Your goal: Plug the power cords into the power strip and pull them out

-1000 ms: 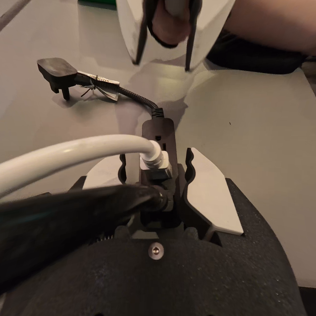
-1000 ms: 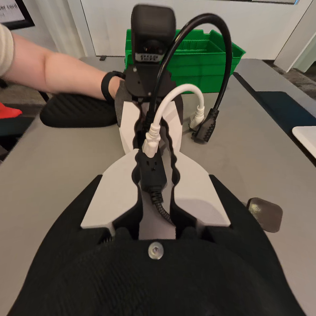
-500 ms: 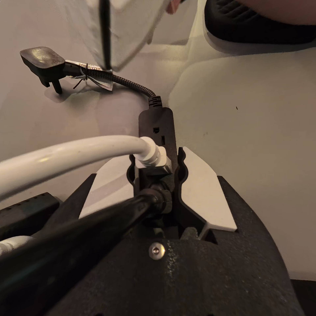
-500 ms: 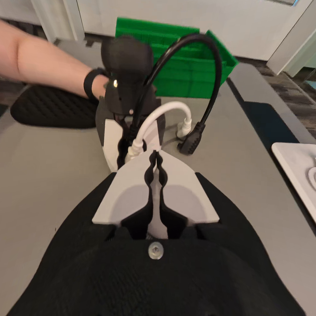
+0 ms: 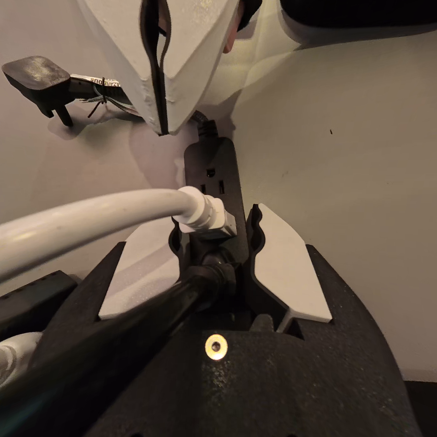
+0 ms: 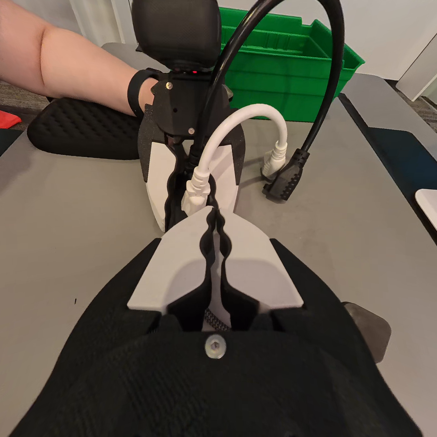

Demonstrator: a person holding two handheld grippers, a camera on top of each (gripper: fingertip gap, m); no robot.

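Lengthwise between the two grippers: strip, flat on table, long axis running from left gripper straight away toward right gripper. Left gripper narrow, pinching the strip's near end by its sides, so clearly the nearer of the two and pinning it down. Nearest that grip, black plug seated; next along, white plug seated too, its cord arching off sideways. Beyond those, one outlet bare, then braided cord leaving the far end.

Right gripper pressed closed, tips together, holding nothing, poised above that far end and pointing down the axis at the white plug. Seems clear of the braided cord, though hard to say from this angle.

Looks like the pull-out step: both plugs in, neither grasped. Calls for spreading the right fingers wide enough to straddle the white plug, then drawing up, square to the strip's face. Could lift or tilt the strip if the left pinch slips.
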